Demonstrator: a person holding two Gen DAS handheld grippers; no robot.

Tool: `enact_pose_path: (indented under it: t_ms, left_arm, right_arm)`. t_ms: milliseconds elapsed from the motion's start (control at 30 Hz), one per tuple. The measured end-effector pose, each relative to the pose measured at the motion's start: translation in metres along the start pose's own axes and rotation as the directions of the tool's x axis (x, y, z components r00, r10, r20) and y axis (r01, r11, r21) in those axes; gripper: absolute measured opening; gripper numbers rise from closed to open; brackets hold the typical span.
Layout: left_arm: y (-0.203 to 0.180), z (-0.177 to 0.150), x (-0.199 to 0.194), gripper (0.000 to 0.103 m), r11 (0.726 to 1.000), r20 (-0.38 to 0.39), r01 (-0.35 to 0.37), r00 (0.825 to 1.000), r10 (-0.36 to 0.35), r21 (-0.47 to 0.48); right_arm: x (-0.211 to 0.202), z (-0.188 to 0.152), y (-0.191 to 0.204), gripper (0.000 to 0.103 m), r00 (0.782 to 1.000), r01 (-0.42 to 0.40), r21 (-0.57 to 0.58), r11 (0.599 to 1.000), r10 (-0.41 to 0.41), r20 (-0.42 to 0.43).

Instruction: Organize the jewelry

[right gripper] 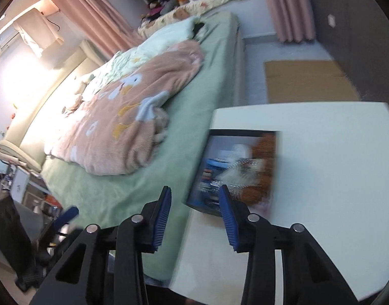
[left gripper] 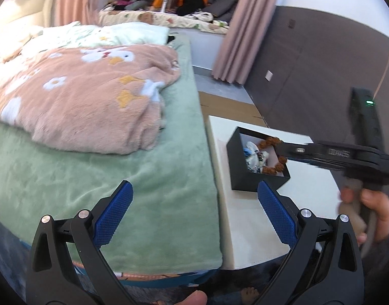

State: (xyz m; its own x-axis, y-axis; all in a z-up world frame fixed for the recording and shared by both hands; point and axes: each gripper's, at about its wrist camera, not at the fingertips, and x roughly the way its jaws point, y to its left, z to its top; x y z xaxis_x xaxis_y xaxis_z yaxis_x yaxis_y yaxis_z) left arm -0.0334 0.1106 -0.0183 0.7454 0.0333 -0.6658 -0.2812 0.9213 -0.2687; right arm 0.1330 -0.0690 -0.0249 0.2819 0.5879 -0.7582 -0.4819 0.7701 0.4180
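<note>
A black open box (left gripper: 247, 181) sits on a white table (left gripper: 235, 231) beside the bed. Inside lie a brown bead bracelet (left gripper: 272, 141) and silvery and white jewelry pieces (left gripper: 256, 156). In the right wrist view the box (right gripper: 207, 207) is blurred, with the brown beads (right gripper: 264, 150) at its right side. My left gripper (left gripper: 194, 195) is open and empty, held over the bed edge and table. My right gripper (right gripper: 195, 200) is open and empty, just in front of the box; in the left wrist view its fingers (left gripper: 291, 150) reach over the box's right rim.
A bed with a green sheet (left gripper: 118, 165) and a pink duck-print blanket (left gripper: 80, 96) fills the left. Flat cardboard (right gripper: 308, 81) lies on the floor beyond the table. Pink curtains (left gripper: 235, 38) and a dark wall panel stand at the back right.
</note>
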Motion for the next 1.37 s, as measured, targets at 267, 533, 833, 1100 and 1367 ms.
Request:
enact_pose_path:
  t_ms: [267,533,833,1100,1367]
  left_arm:
    - [0.003,0.000,-0.009,0.098,1.000,0.015,-0.019,1.000,0.019,0.003]
    - [-0.025,0.000,-0.001,0.098,0.996,0.018,0.010,1.000,-0.012,0.084]
    - [-0.058,-0.001,0.011,0.098,0.989,0.027,0.027,0.999,-0.031,0.146]
    - [-0.065,-0.004,0.011,0.098,0.983,0.036,0.028,0.999,-0.035,0.181]
    - [-0.059,-0.002,0.014,0.098,0.987,0.018,0.007,1.000,-0.010,0.159]
  right_arm:
    - [0.057,-0.001,0.018,0.039,0.997,0.048,0.012,0.999,-0.047,-0.062]
    - [-0.045,-0.024,-0.012,0.096,0.989,0.107,-0.021,0.994,-0.105,0.107]
    - [-0.079,-0.057,-0.052,0.095,0.977,0.183,-0.009,0.983,-0.181,0.116]
    - [-0.073,-0.062,-0.063,0.095,0.980,0.170,0.016,0.985,-0.171,0.104]
    - [-0.062,-0.052,-0.040,0.093,0.983,0.156,-0.043,0.987,-0.151,0.108]
